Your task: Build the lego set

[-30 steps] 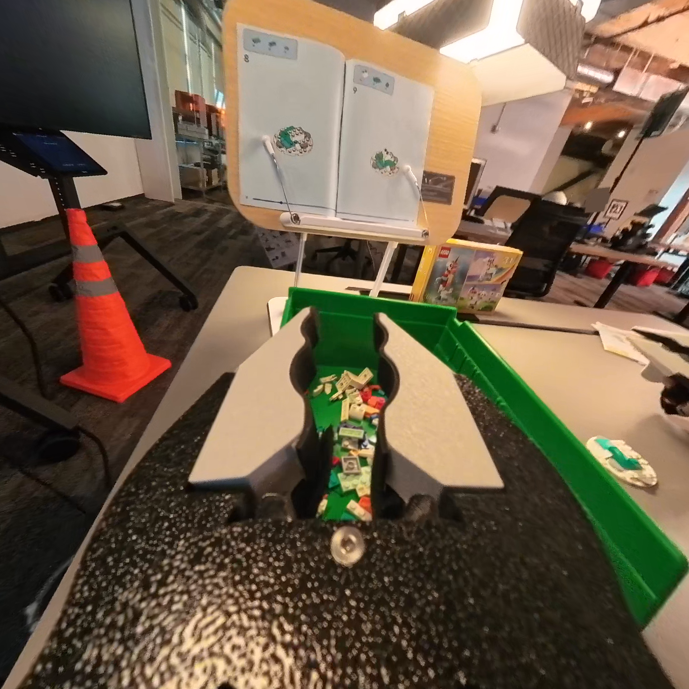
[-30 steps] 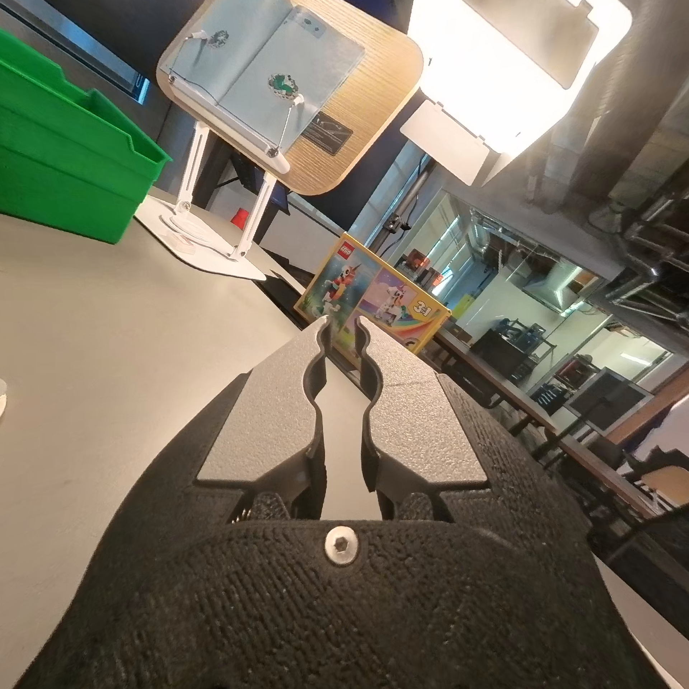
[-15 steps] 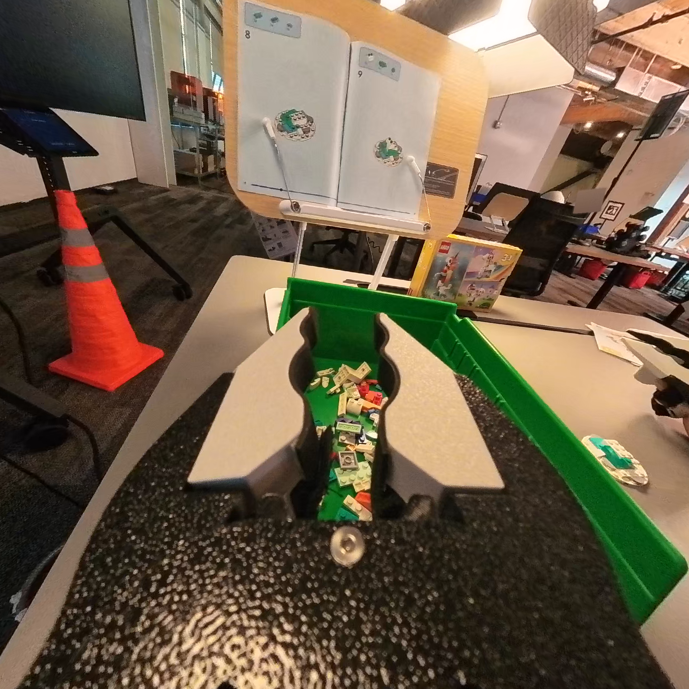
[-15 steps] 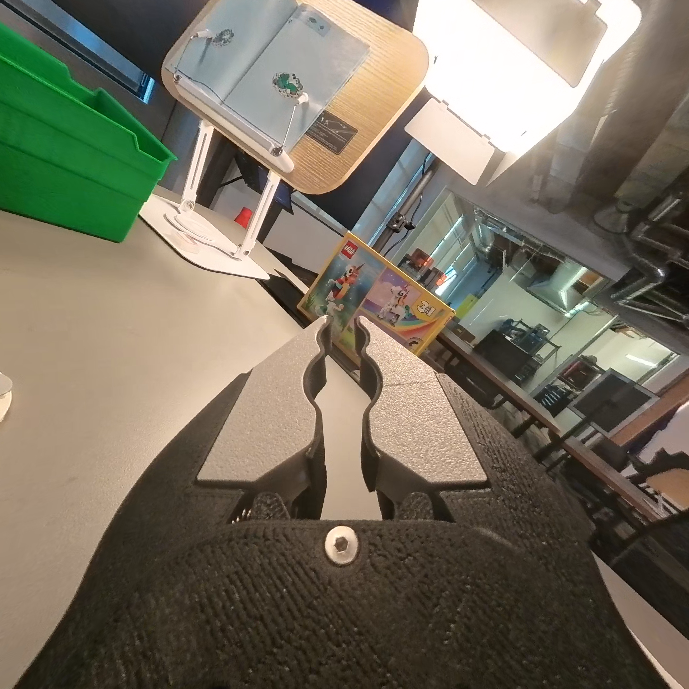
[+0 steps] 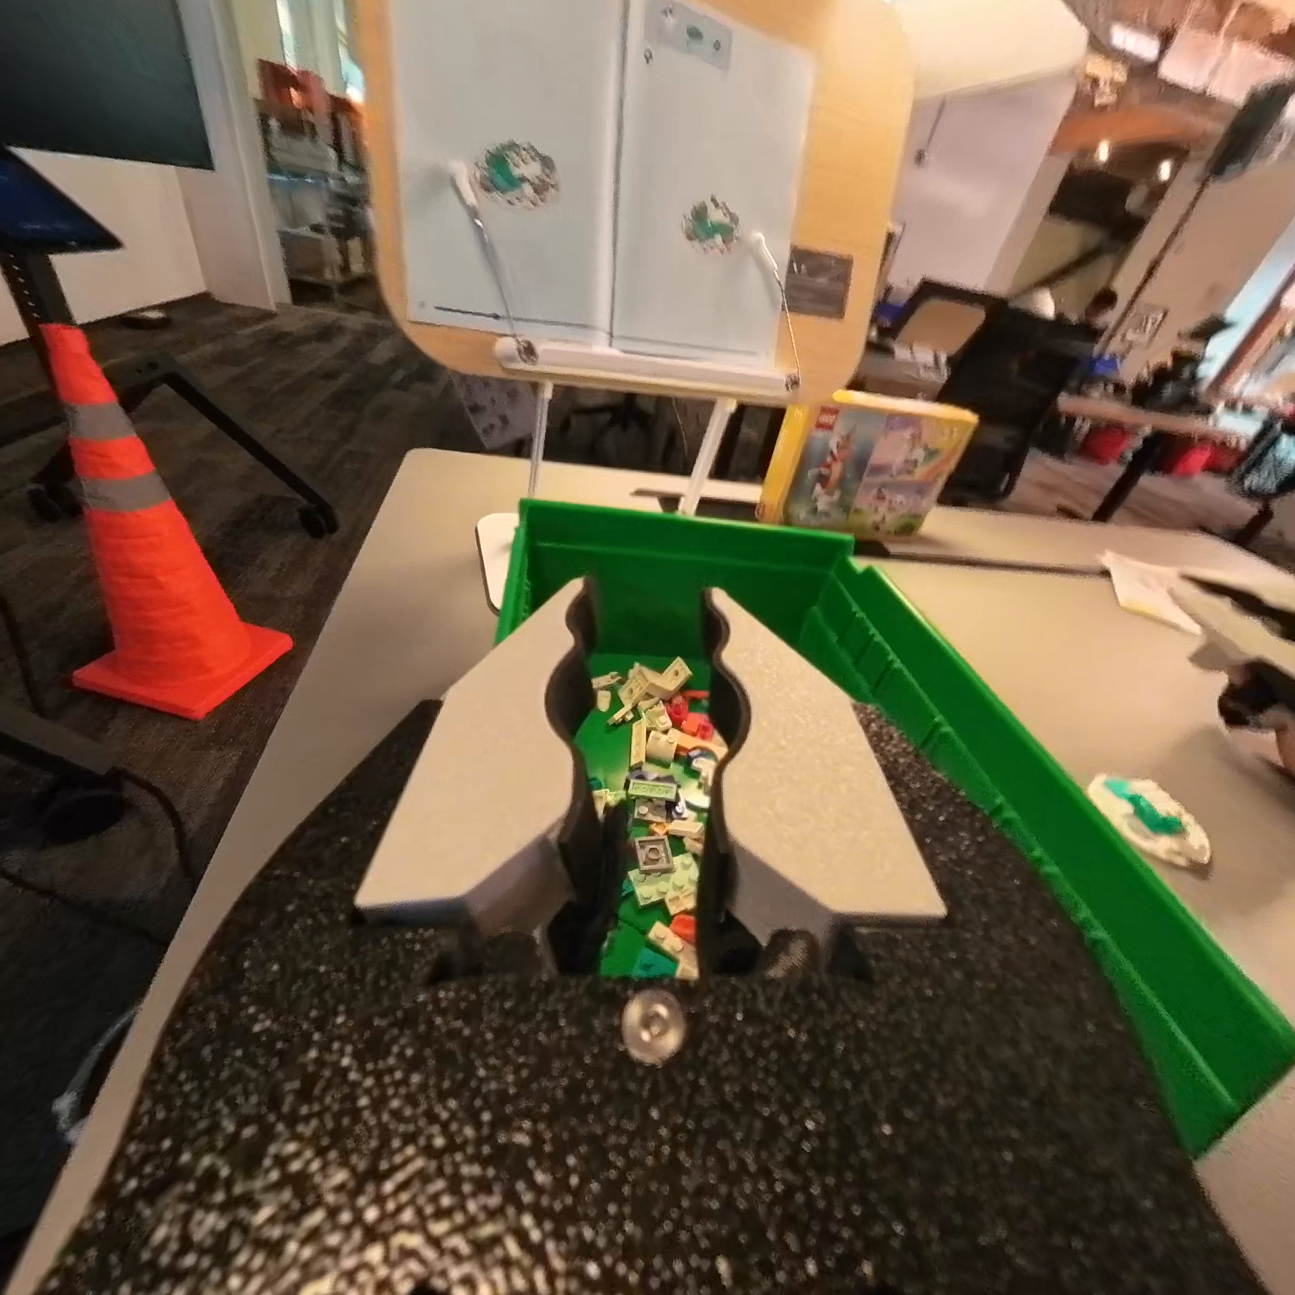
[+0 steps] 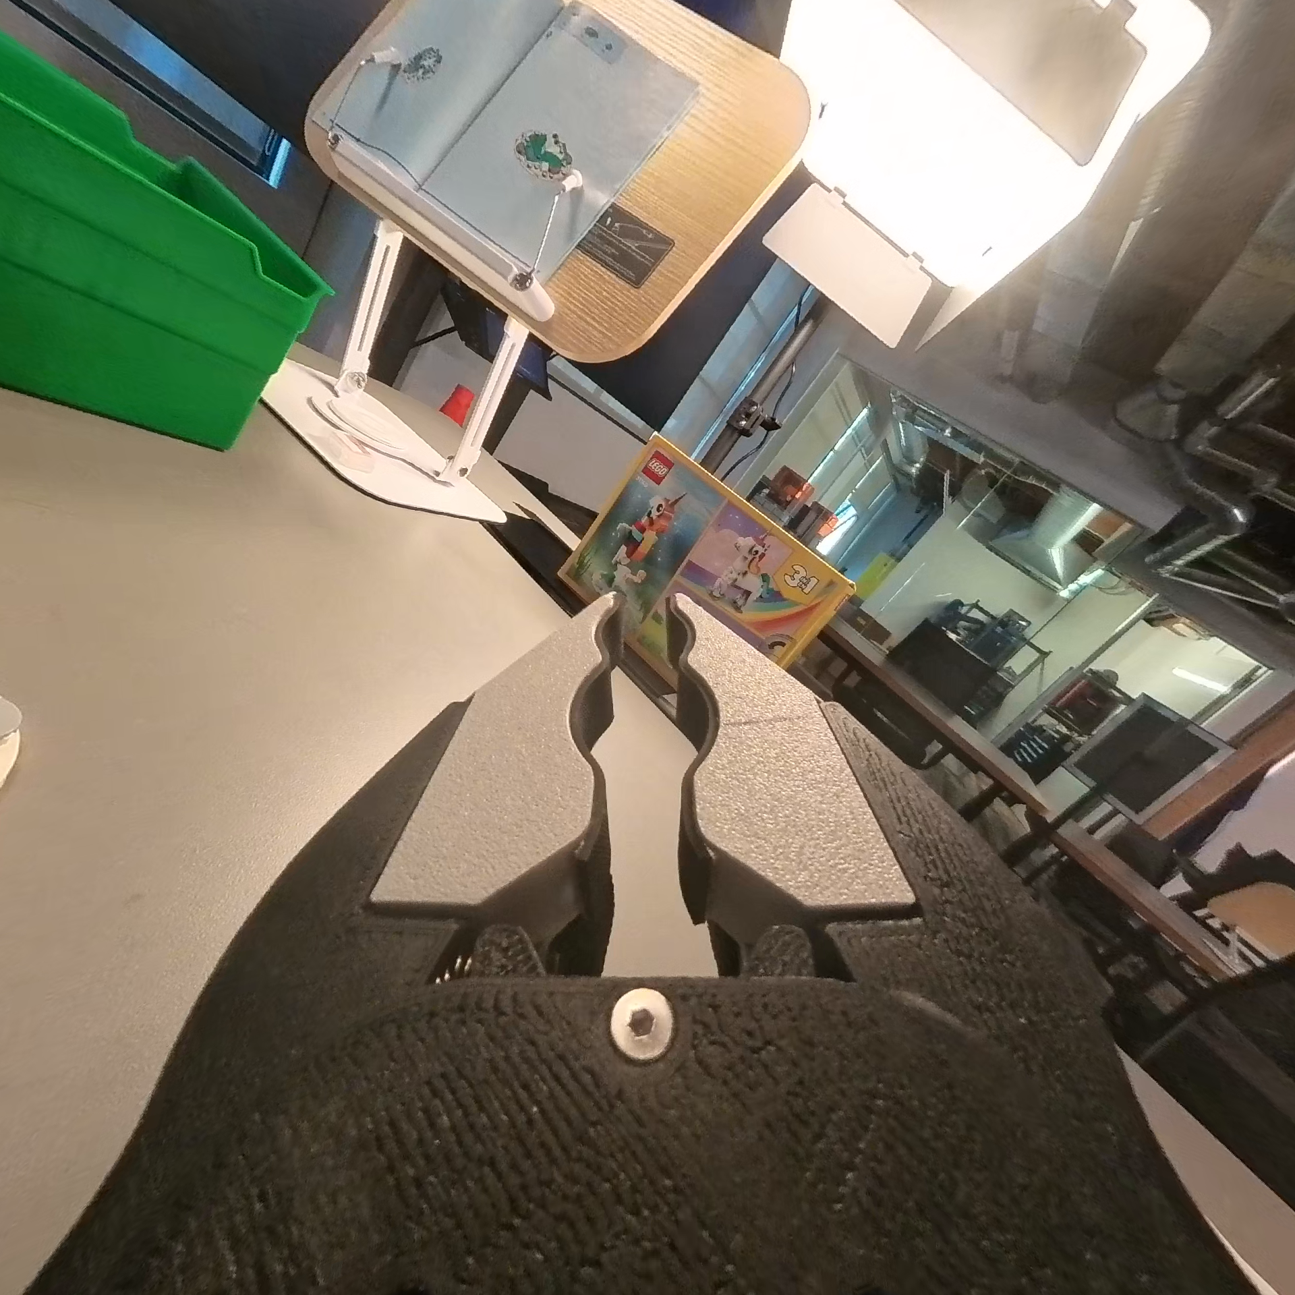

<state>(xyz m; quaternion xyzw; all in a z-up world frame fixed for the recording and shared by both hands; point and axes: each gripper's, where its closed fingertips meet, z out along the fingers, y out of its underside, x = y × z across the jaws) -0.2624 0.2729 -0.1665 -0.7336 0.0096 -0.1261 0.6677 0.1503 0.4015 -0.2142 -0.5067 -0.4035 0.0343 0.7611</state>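
The left gripper is hovering over the green bin, its jaws standing apart and holding nothing, with loose bricks lying on the bin floor between its fingers. At three o'clock from the bin, a small white-and-teal build is sitting on the table. The right gripper is pointing across the table toward the set box, jaws slightly parted and empty. The booklet stand is standing at twelve o'clock behind the bin; an orange cone is sitting on the floor at nine o'clock.
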